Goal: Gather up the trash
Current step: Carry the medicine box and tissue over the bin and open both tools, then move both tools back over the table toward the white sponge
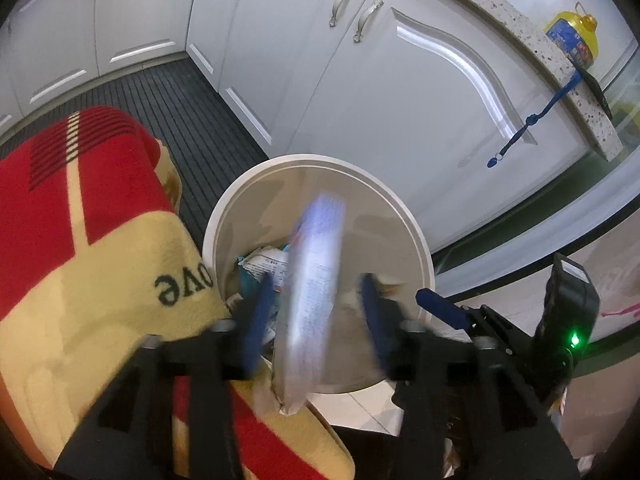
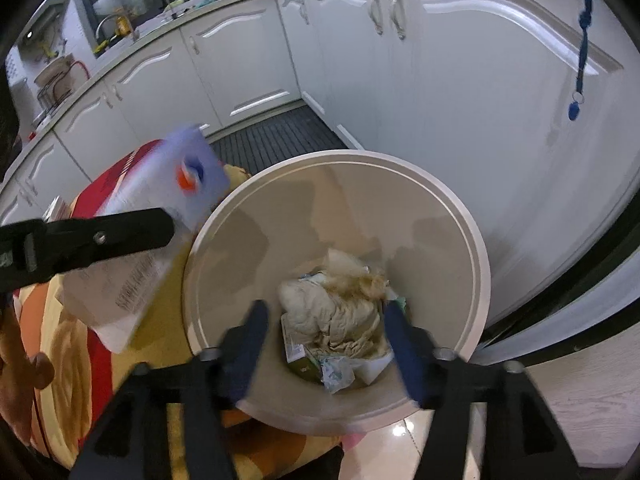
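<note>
Crumpled paper (image 2: 340, 312) inside bin (image 2: 476, 240) shows only from right gripper (image 2: 326, 350).

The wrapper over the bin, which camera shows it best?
The right wrist view. There the wrapper shows its broad face, with an orange and blue logo and printed text, beside the bin's rim, though blurred. The left wrist view sees it nearly edge-on, a blurred pale strip between the left fingers.

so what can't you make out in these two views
- Flat packet, left wrist view: motion blur hides its print and whether the left tongs touch it.
- Bin bottom, right wrist view: buried under crumpled paper.
- Worktop items, right wrist view: too small.
</note>
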Motion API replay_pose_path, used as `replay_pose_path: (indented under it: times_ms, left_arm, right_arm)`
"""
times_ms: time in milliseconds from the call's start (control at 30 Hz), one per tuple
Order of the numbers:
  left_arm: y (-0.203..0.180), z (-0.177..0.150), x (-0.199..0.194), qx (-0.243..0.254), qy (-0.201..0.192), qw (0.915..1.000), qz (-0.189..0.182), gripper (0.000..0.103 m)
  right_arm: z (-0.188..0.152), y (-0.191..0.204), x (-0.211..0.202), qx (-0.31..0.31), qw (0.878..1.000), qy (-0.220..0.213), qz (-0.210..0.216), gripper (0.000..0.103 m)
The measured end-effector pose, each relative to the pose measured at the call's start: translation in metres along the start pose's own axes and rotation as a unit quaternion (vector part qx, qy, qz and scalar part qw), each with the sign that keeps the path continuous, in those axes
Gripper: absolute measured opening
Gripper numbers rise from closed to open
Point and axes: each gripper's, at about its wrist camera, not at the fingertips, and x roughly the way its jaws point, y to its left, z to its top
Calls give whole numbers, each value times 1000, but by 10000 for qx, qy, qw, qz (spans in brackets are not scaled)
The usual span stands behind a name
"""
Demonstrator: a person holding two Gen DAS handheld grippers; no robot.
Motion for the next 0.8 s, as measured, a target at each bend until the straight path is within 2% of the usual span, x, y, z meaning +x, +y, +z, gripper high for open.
replay_pose_path:
  times_ms: [67,333,800]
  left_arm:
    - [0,-1,-4,4,-36,10000,-46,52]
    - [8,-10,-24,4,-184,9997,166,52]
    - [53,-50,-88,-104,-754,9925,960,52]
  right_arm:
    - [-1,0,2,49,10000,44,-2,61]
    - [-3,-1,-4,86,10000,36,0,61]
    - [-1,32,-30,-205,9996,-183,92,62]
